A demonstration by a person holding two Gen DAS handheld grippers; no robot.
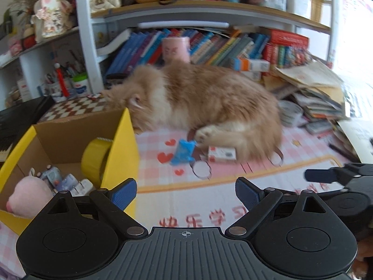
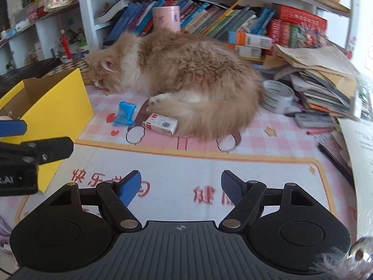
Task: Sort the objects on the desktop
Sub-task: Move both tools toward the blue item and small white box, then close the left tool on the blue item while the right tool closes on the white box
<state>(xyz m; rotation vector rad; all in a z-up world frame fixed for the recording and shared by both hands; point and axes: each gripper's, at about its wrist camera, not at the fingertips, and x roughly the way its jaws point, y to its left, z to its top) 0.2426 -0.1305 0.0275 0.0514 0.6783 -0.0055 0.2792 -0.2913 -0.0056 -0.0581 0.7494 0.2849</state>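
Note:
A yellow cardboard box [image 1: 124, 144] [image 2: 58, 107] stands on the left of the pink desk mat [image 1: 186, 200]. Inside it lie a yellow tape roll [image 1: 95, 156], a pink plush toy [image 1: 28, 196] and small gadgets. On the mat lie a blue packet [image 1: 183, 152] [image 2: 124, 113] and a small white-and-red box [image 1: 221, 154] [image 2: 160, 124], both against a sleeping orange cat [image 1: 205, 100] [image 2: 181, 79]. My left gripper [image 1: 186, 192] hangs open beside the box, nothing between its fingers. My right gripper [image 2: 181, 187] is open and empty over the mat's front.
A white tape roll [image 2: 277, 95] sits behind the cat's rump. A messy pile of books and papers [image 2: 321, 81] fills the right side, with pens [image 2: 335, 161] at its foot. Bookshelves [image 1: 209, 46] run along the back. A checkered board [image 1: 77, 107] lies behind the box.

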